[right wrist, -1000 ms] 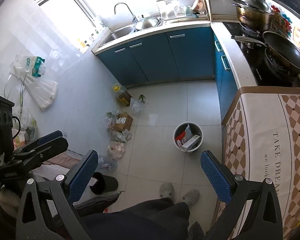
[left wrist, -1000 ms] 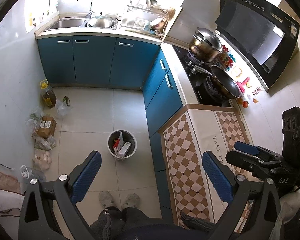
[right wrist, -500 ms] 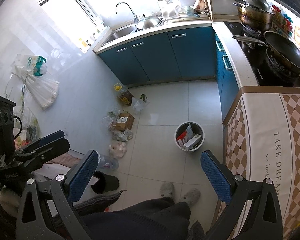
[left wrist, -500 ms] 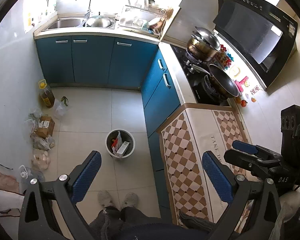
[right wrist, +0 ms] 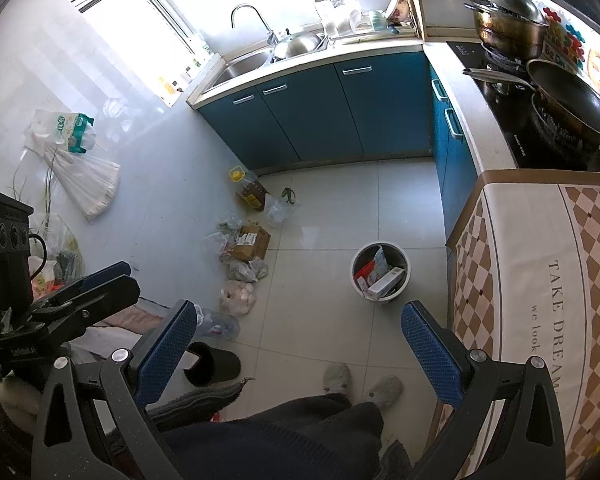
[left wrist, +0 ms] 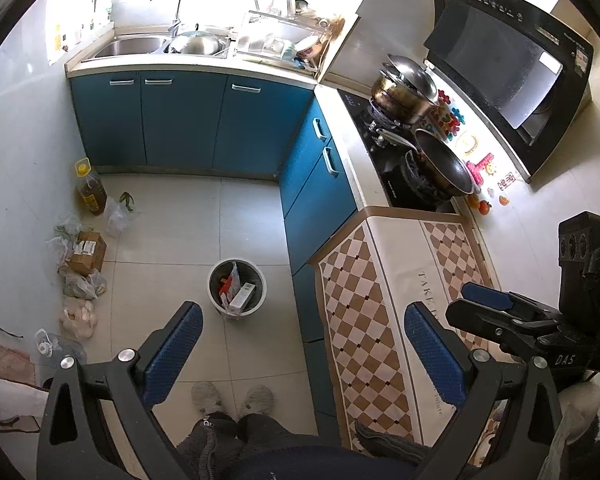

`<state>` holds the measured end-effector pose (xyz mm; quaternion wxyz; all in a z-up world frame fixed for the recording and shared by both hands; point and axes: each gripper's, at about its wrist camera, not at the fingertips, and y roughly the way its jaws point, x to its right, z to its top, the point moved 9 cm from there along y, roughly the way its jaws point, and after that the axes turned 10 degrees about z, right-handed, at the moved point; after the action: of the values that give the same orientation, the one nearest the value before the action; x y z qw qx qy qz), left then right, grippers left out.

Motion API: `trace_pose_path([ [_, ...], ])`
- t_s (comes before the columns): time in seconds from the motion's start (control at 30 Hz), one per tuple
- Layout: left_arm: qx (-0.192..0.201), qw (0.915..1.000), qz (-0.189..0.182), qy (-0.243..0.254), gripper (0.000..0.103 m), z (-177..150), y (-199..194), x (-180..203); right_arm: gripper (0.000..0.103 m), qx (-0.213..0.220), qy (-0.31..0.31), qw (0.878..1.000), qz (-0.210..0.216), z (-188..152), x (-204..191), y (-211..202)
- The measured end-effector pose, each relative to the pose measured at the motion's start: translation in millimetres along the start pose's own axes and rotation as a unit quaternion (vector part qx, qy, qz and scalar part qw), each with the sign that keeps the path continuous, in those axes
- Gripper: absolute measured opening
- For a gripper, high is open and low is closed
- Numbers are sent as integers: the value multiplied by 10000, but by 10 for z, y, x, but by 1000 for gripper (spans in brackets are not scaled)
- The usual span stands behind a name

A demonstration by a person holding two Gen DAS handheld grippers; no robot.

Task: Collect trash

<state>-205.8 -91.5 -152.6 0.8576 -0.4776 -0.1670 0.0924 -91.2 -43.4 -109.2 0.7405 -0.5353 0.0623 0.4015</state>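
Left hand-held gripper (left wrist: 300, 344): held high over the kitchen floor, fingers spread wide, nothing between the blue pads.
Right hand-held gripper (right wrist: 298, 340): likewise released, fingers wide apart and holding nothing.
Trash bin (left wrist: 237, 287): a small round pail on the floor tiles, just off the corner of the blue cabinets (left wrist: 188, 120); a white carton and a red-and-white wrapper stick up inside it.
Loose trash (left wrist: 80, 268): along the left wall, well apart from the bin, lie crumpled clear bags, a brown cardboard box (left wrist: 87, 252), a pinkish bag and a clear plastic bottle (left wrist: 54, 347).
Oil jug (left wrist: 90, 188): upright by the wall, yellow cap, near the cabinet base.
Worktop (left wrist: 380, 300): covered by a checked cloth printed "TAKE DREAM"; beyond it a wok (left wrist: 444, 162) and a lidded pot (left wrist: 406, 88) sit on the hob.
Only in the left view: the black range hood (left wrist: 508, 64) and the right gripper seen from the side.
Only in the right view: white plastic bags hanging on the wall (right wrist: 76, 160), a black slipper (right wrist: 212, 364) on the floor, and the window.
Feet: grey slippers (left wrist: 232, 398) stand on the tiles near the bin.
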Motion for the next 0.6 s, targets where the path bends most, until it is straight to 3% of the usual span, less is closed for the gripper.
trace_pose_path([
  [0.6,-26,9999,-83,49,103,-37,-7,181,103,15,39,10000,13,-101,11,-31],
])
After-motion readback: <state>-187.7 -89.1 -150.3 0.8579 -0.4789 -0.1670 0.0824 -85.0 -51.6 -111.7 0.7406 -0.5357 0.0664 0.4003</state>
